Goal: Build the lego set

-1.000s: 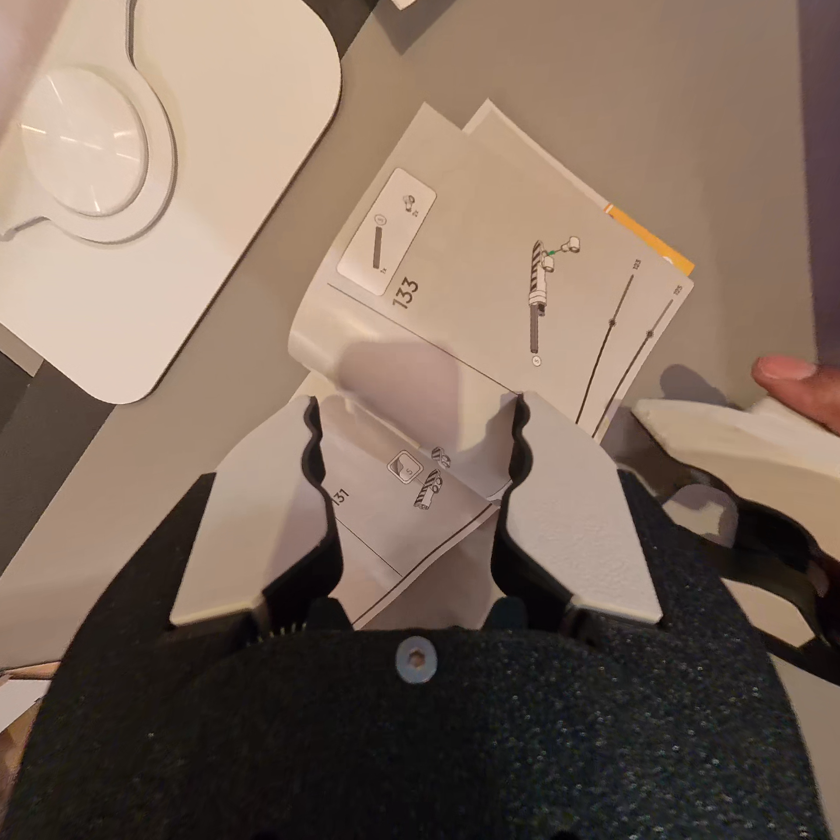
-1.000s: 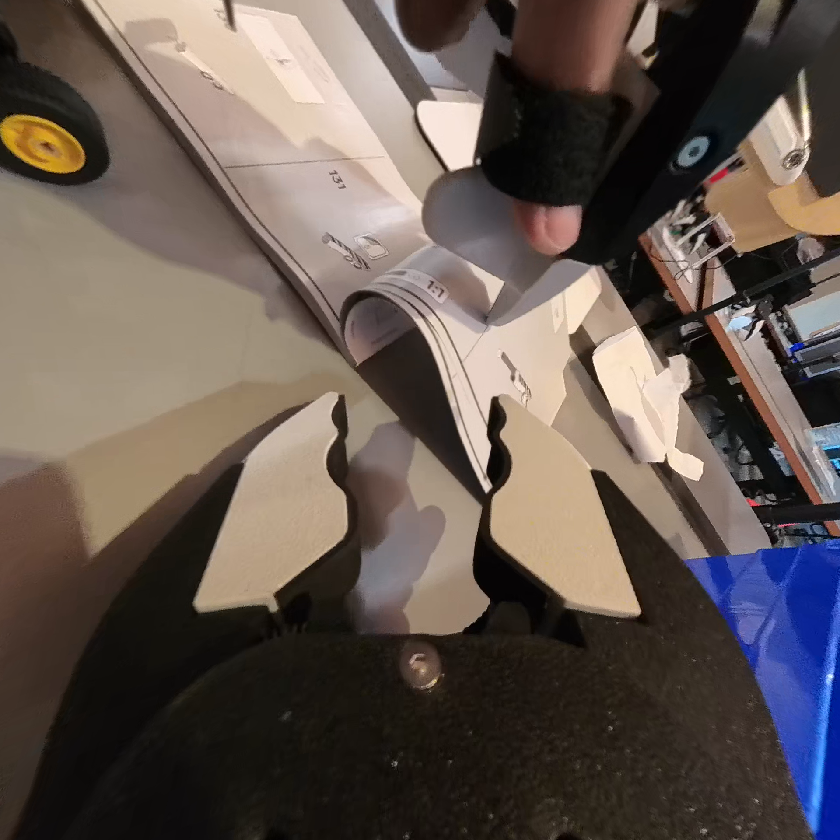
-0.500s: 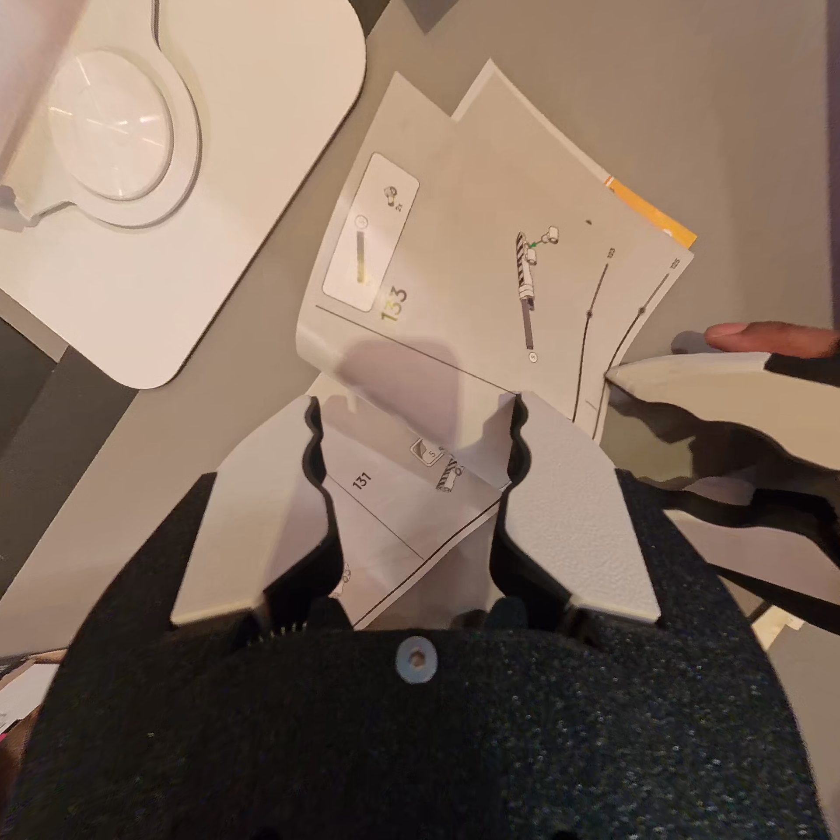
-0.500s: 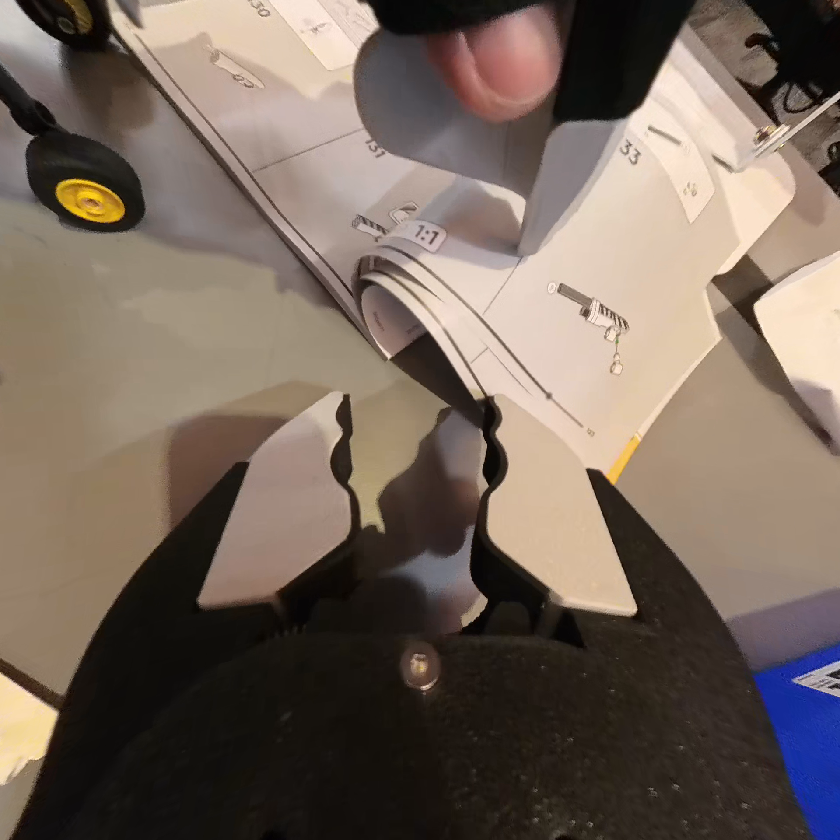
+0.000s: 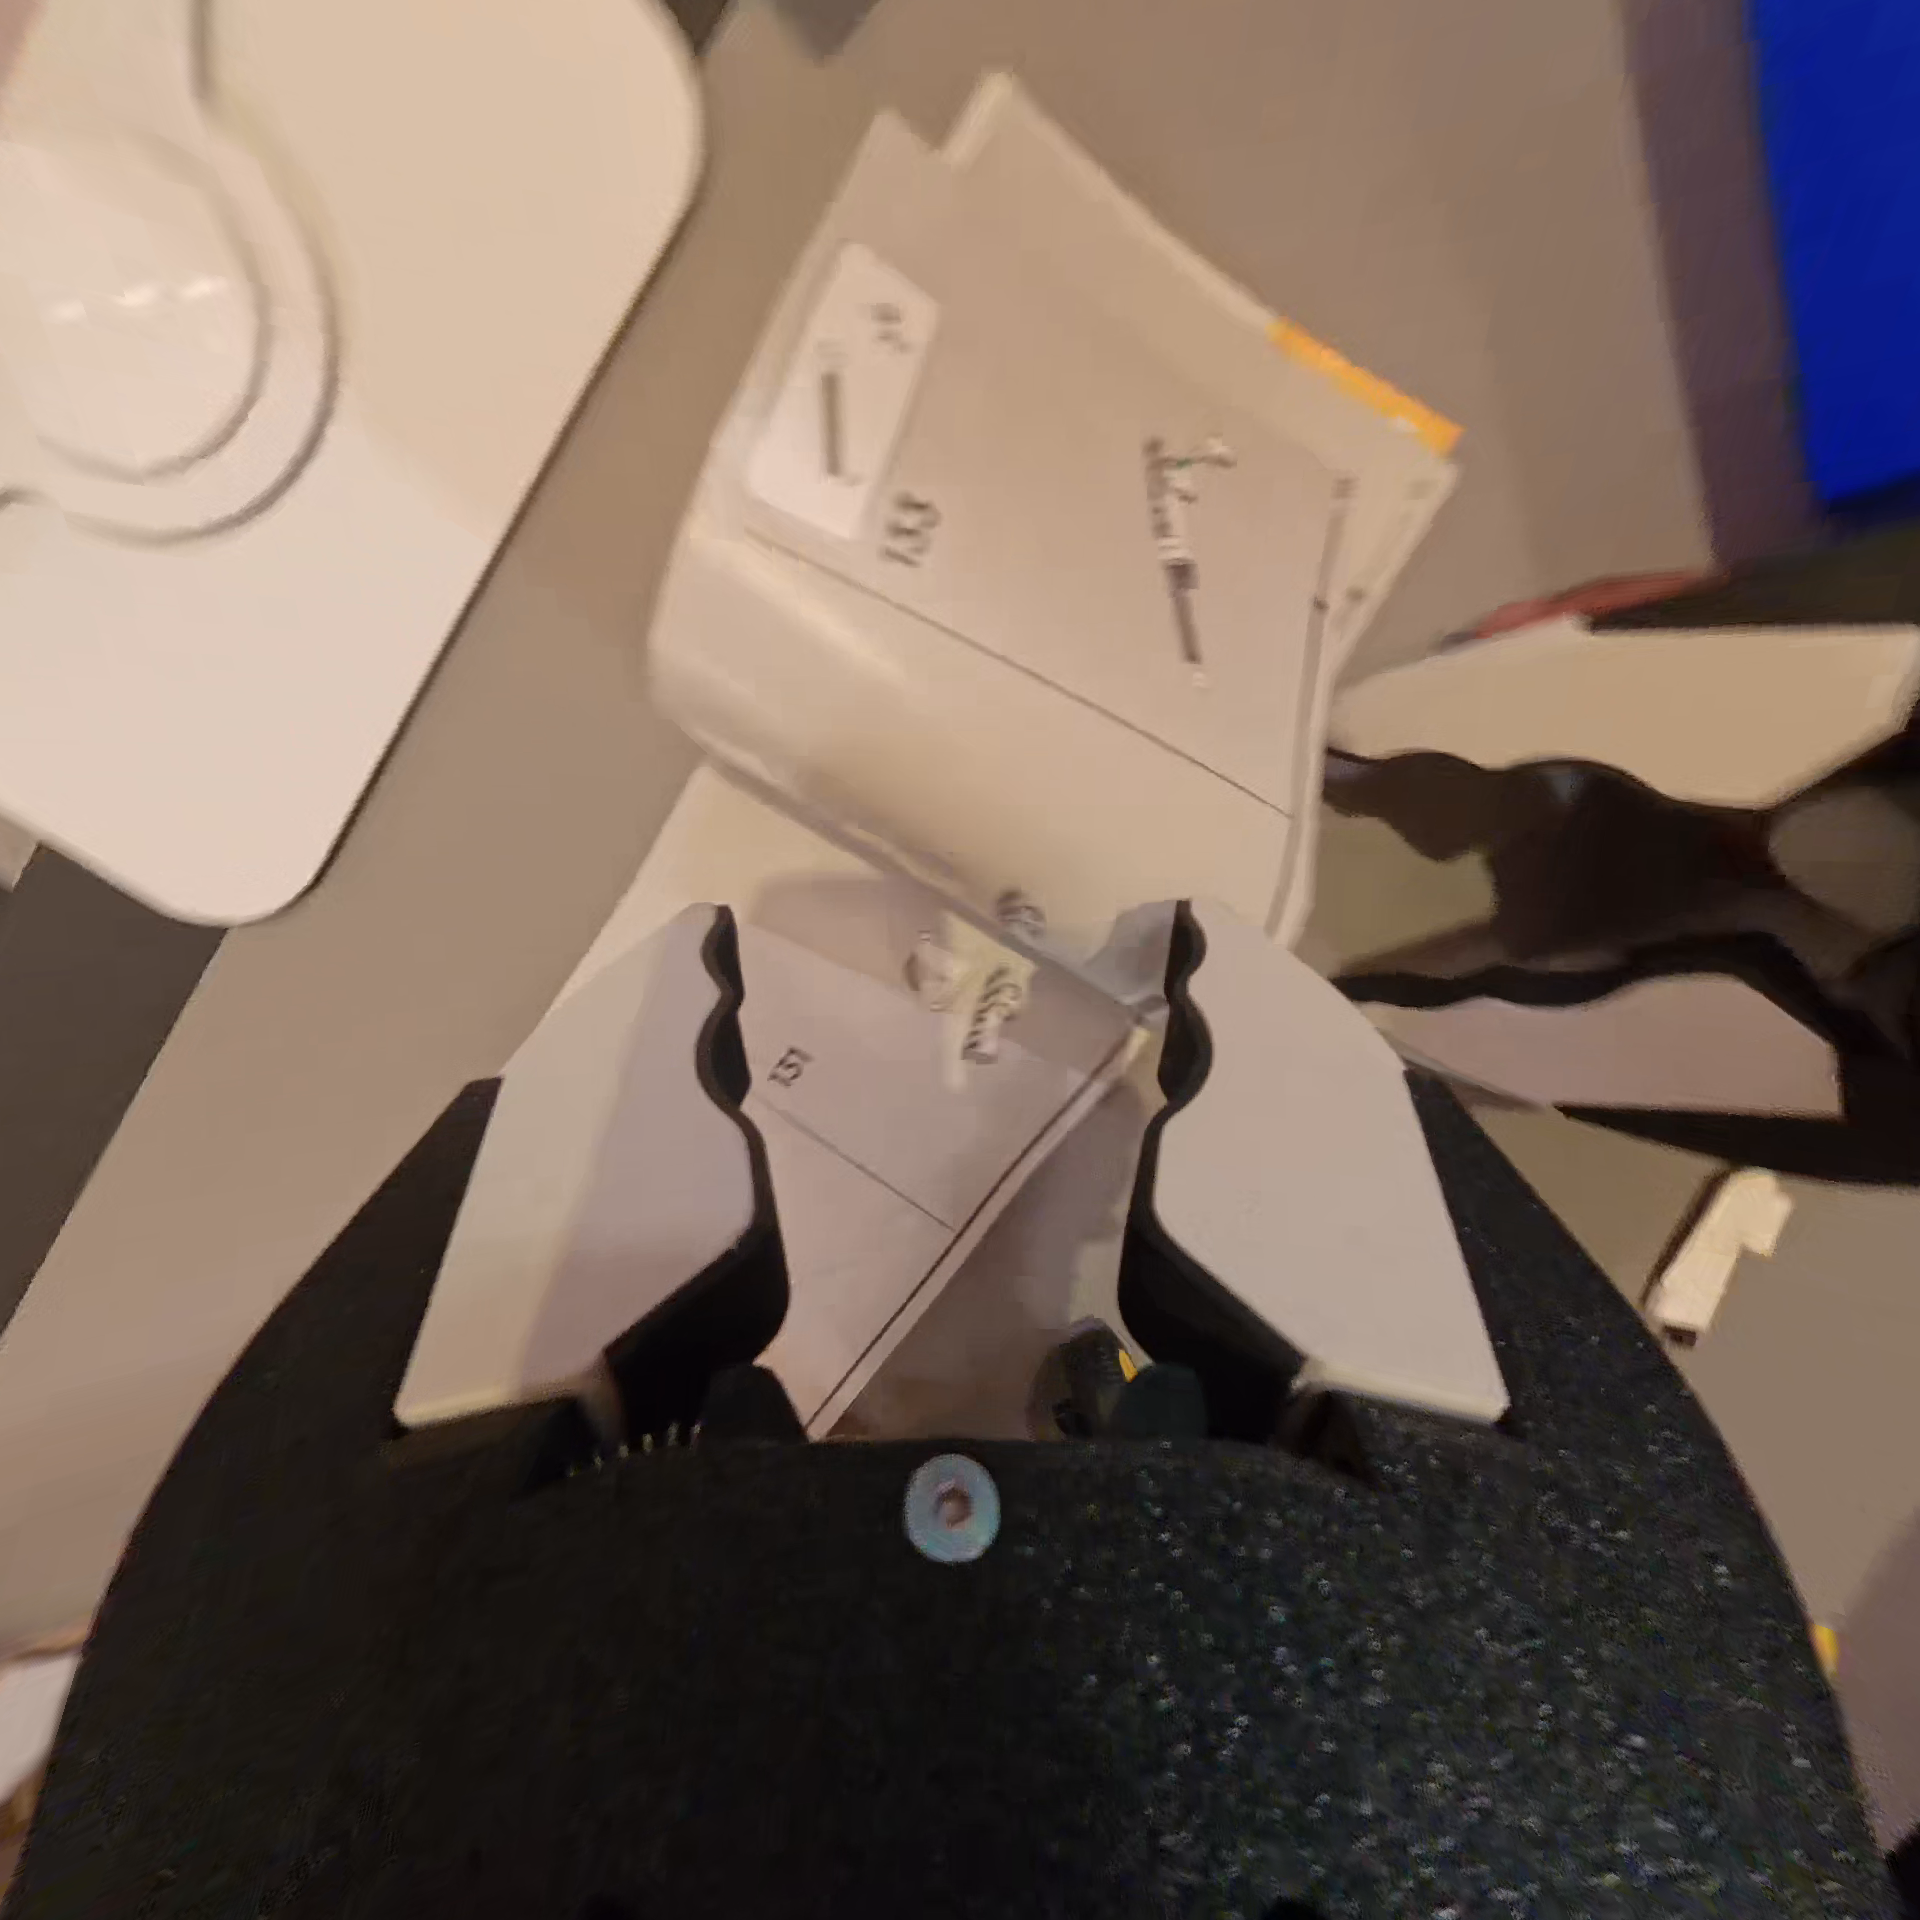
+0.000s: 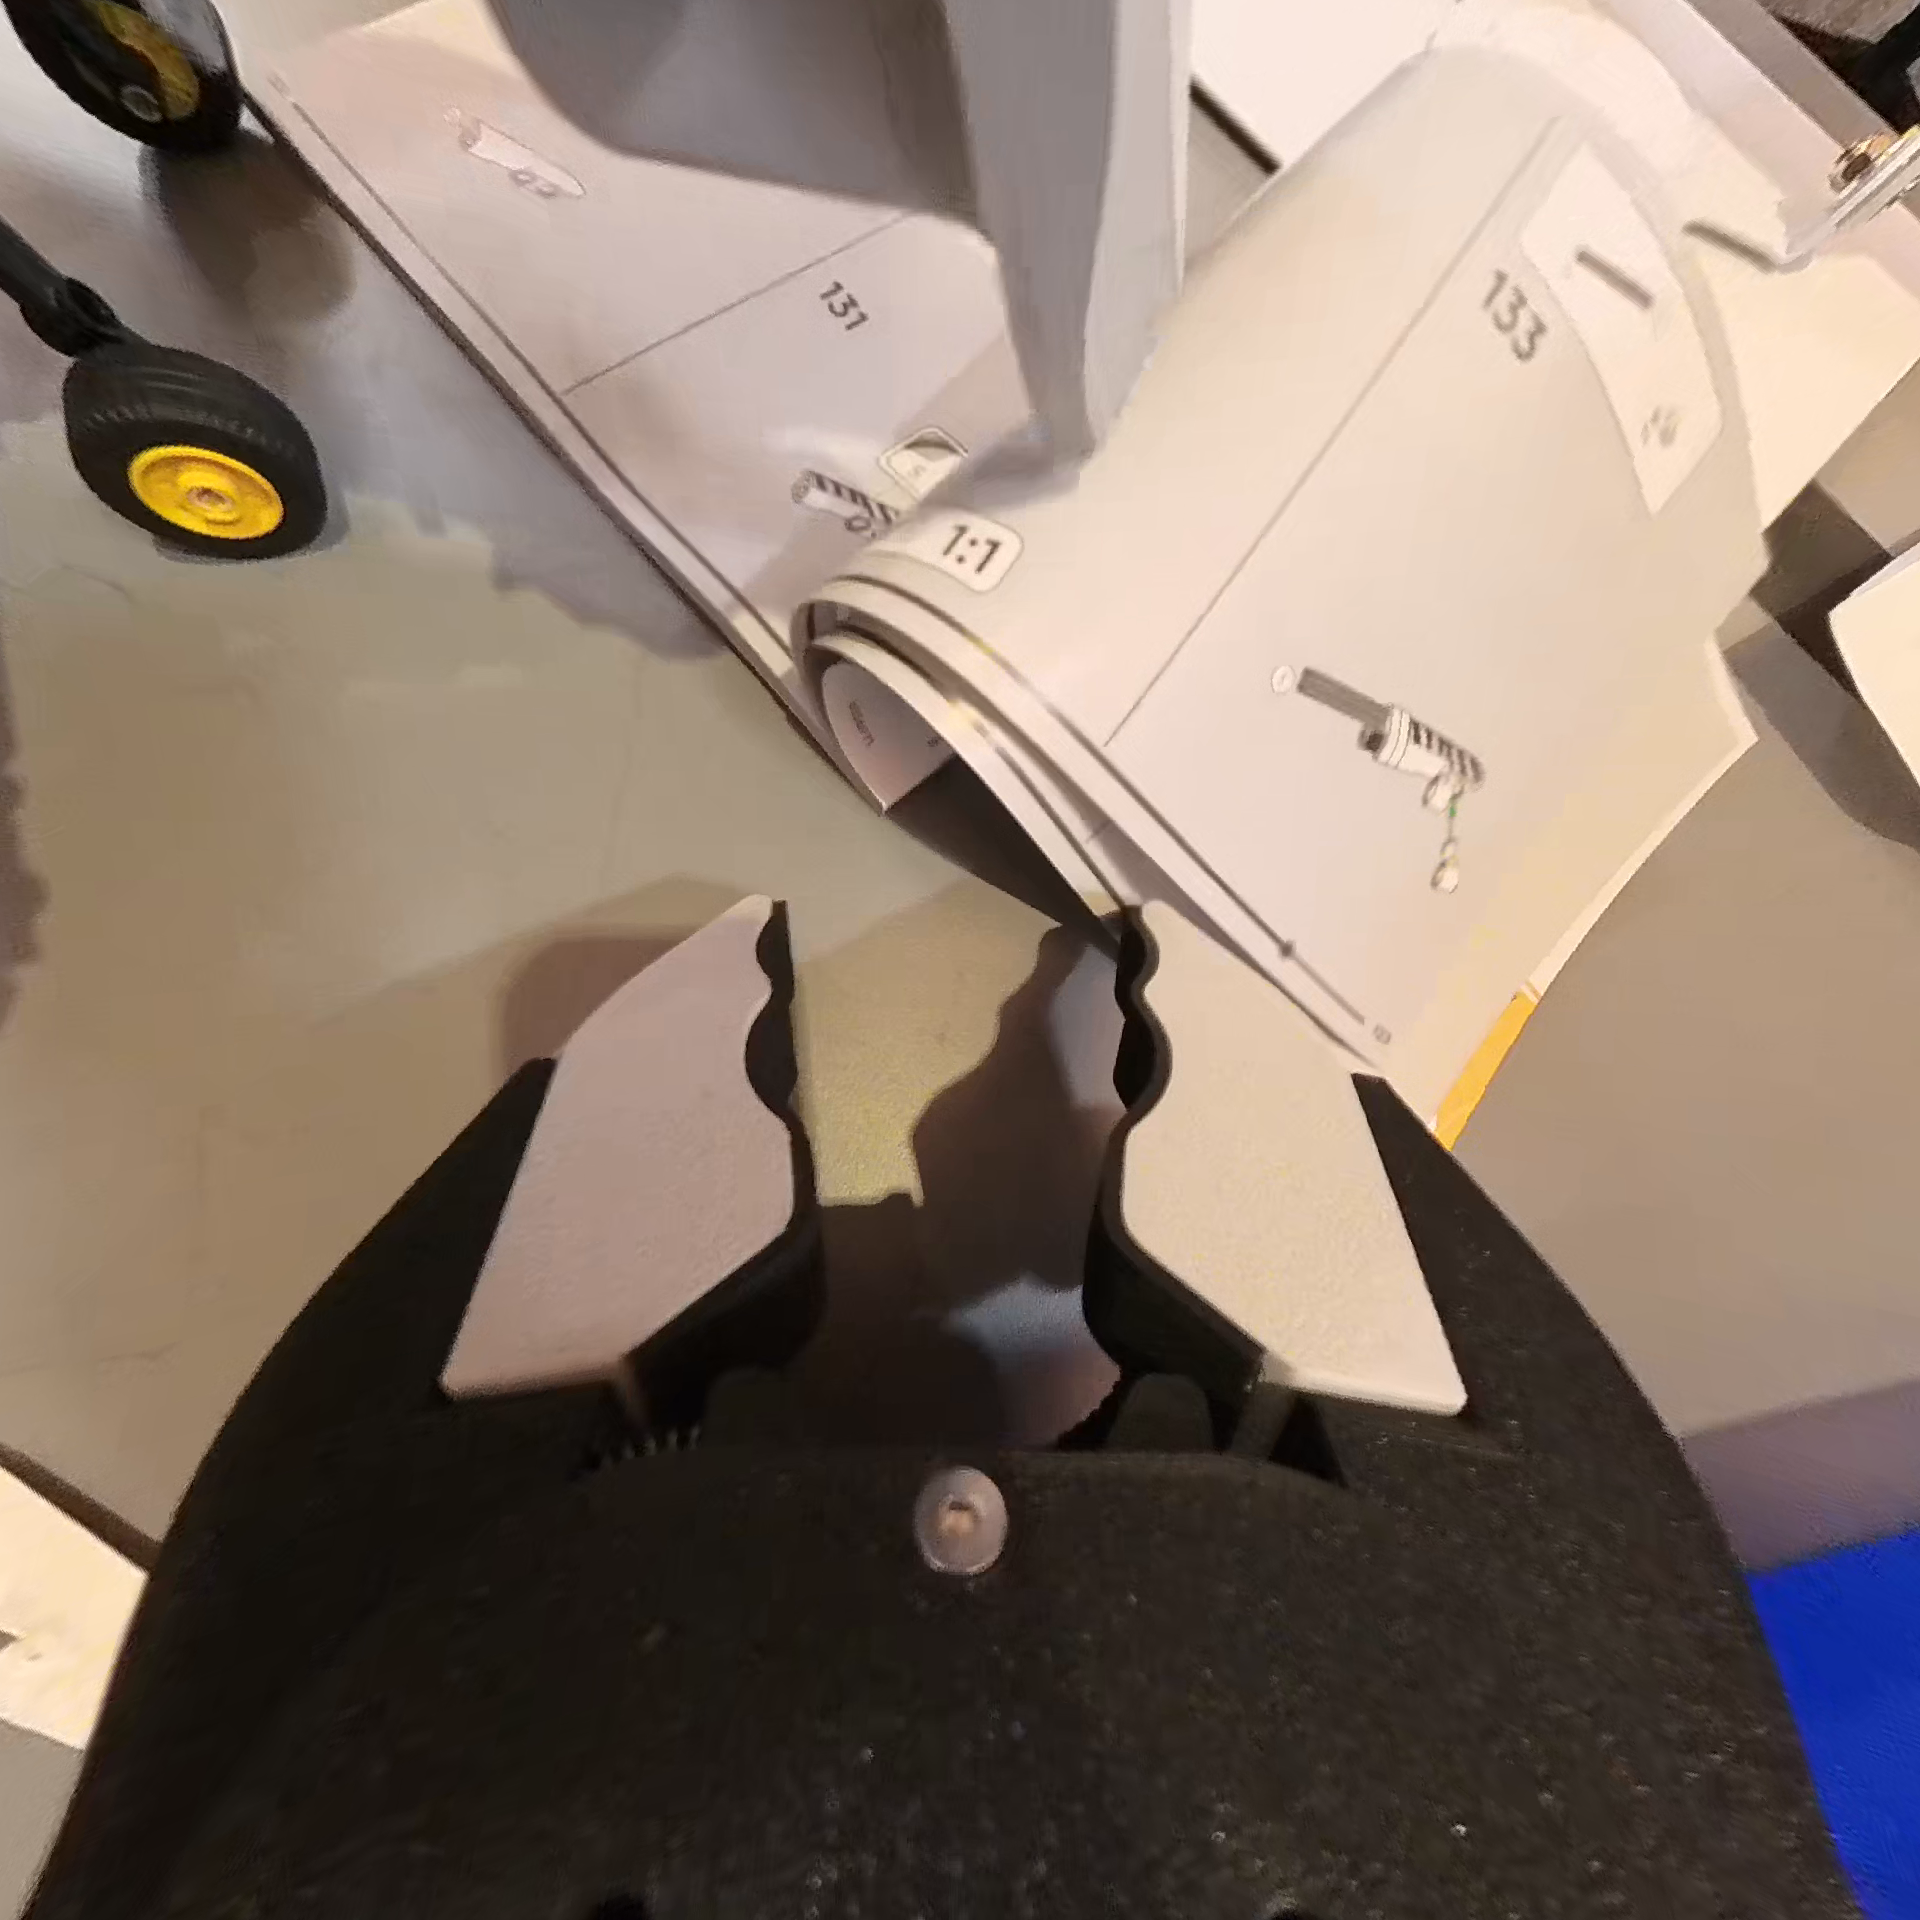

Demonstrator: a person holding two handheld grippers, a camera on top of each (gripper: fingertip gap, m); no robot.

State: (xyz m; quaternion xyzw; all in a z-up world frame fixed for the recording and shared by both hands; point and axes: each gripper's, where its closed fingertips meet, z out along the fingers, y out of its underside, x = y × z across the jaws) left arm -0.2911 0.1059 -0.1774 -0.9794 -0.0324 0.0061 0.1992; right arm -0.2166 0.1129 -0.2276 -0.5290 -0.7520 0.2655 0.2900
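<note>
In the left wrist view a white plastic tray point(image 5: 343, 499) with a round dome lies at the far left, its rounded corner near the edge of the grey surface point(image 5: 582, 727), where a dark strip shows. Bare surface lies between the tray and the instruction booklet point(image 5: 1049, 540). The left gripper point(image 5: 951, 935) hangs over the booklet's flat lower page with its jaws wide open; paper shows between them, but nothing is gripped. The booklet's upper pages curl back over themselves, with a yellow edge point(image 5: 1361, 390) at their far corner. At the right, the other gripper reaches in sideways at the free edges of the pages, blurred.

In the right wrist view two black toy wheels with yellow hubs point(image 6: 208, 488) stand at the left, well apart from the jaws, with open surface between. The right gripper point(image 6: 956, 940) is open and holds nothing; only surface lies between its jaws. Its right fingertip point(image 6: 1138, 935) sits at the lower edge of the curled pages; actual contact cannot be told. A blue thing point(image 6: 1849, 1662) shows at the lower right.
</note>
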